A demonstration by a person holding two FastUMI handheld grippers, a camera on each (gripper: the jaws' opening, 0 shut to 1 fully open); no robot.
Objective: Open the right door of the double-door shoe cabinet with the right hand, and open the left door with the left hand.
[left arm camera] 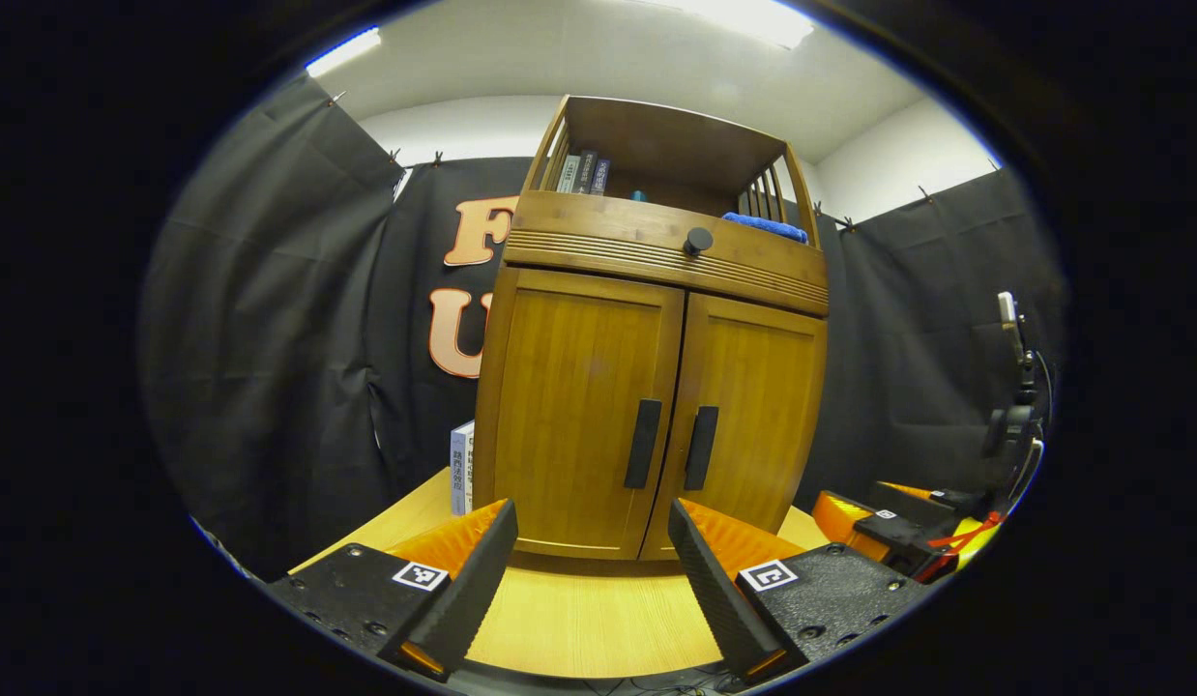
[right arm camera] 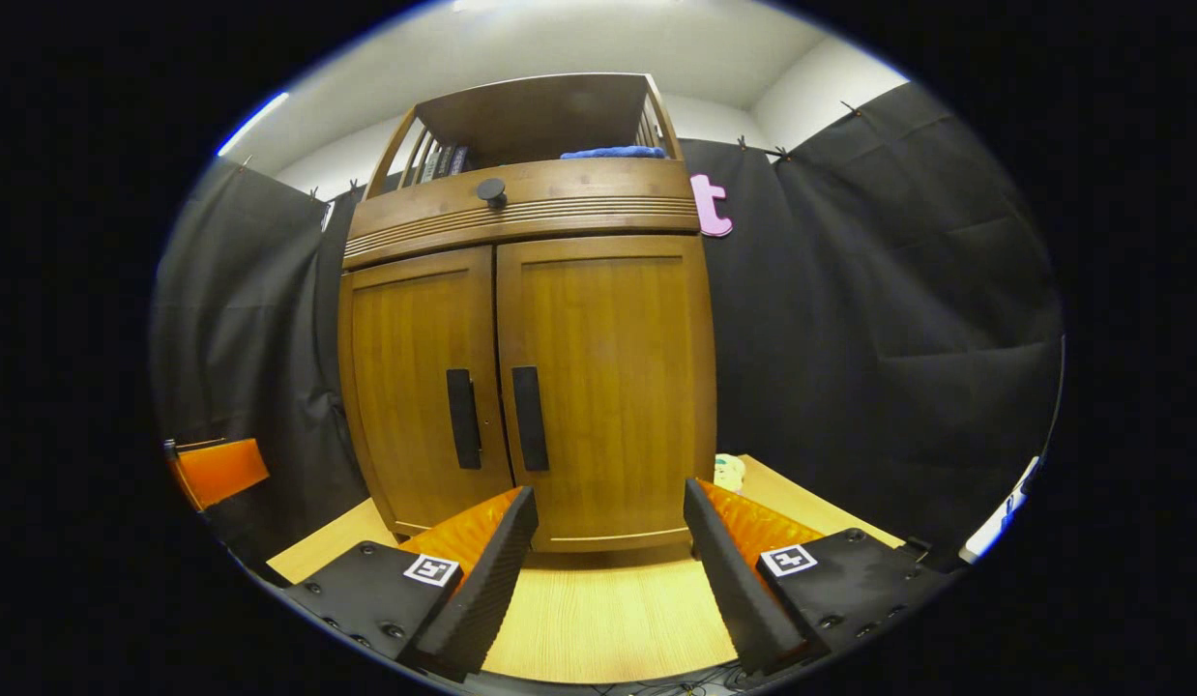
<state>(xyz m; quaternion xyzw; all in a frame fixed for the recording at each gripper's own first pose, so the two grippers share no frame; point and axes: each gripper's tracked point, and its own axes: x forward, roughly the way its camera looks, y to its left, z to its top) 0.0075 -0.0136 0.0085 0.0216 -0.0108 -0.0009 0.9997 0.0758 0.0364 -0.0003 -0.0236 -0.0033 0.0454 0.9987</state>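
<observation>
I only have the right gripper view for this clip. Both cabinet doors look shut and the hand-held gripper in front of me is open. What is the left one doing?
Observer: In the left gripper view, the left hand-held gripper is open. It points at the foot of the cabinet and is clear of the left door handle.
Operator: Is anything standing beside the cabinet on that side?
Observer: Yes, a pale book or box stands upright on the table, next to the cabinet's left side.
Operator: Anything else in the booth I should note?
Observer: A small device on a stand sits at the far right of the left gripper view, in front of the black cloth.
</observation>
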